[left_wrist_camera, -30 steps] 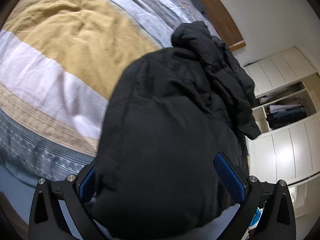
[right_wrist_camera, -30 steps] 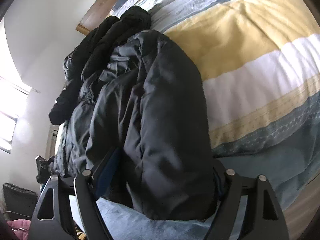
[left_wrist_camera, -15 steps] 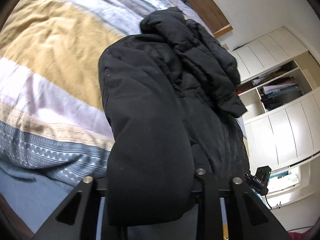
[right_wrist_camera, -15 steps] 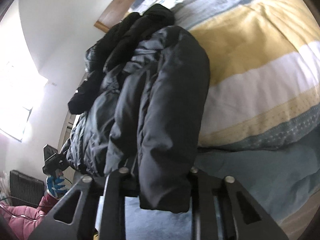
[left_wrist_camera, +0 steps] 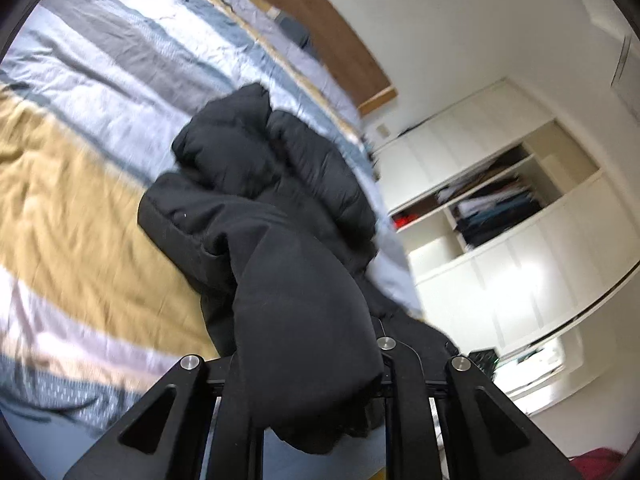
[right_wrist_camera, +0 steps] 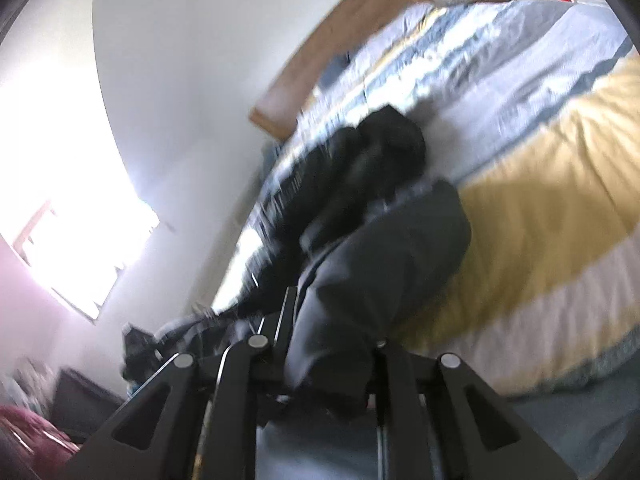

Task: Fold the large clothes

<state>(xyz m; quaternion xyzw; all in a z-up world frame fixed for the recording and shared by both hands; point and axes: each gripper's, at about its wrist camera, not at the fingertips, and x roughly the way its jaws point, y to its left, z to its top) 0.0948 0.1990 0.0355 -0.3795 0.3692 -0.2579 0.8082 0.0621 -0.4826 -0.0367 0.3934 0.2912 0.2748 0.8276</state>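
Observation:
A black puffer jacket (left_wrist_camera: 256,208) lies bunched on a striped duvet (left_wrist_camera: 80,208), with its near end lifted. My left gripper (left_wrist_camera: 308,392) is shut on a thick fold of the jacket's hem, which hides the fingertips. In the right wrist view the same jacket (right_wrist_camera: 384,256) stretches away over the bed (right_wrist_camera: 540,216). My right gripper (right_wrist_camera: 328,364) is shut on another part of the hem. Both views are motion-blurred.
A wooden headboard (left_wrist_camera: 320,40) stands at the bed's far end. White wardrobes with open shelves of folded clothes (left_wrist_camera: 496,204) stand to the right. A bright window (right_wrist_camera: 72,216) and a dark heater (right_wrist_camera: 80,400) are on the left of the right wrist view.
Both grippers have shut on the jacket's near edge and lifted it up and back. The jacket now looks smaller and further away in both views.

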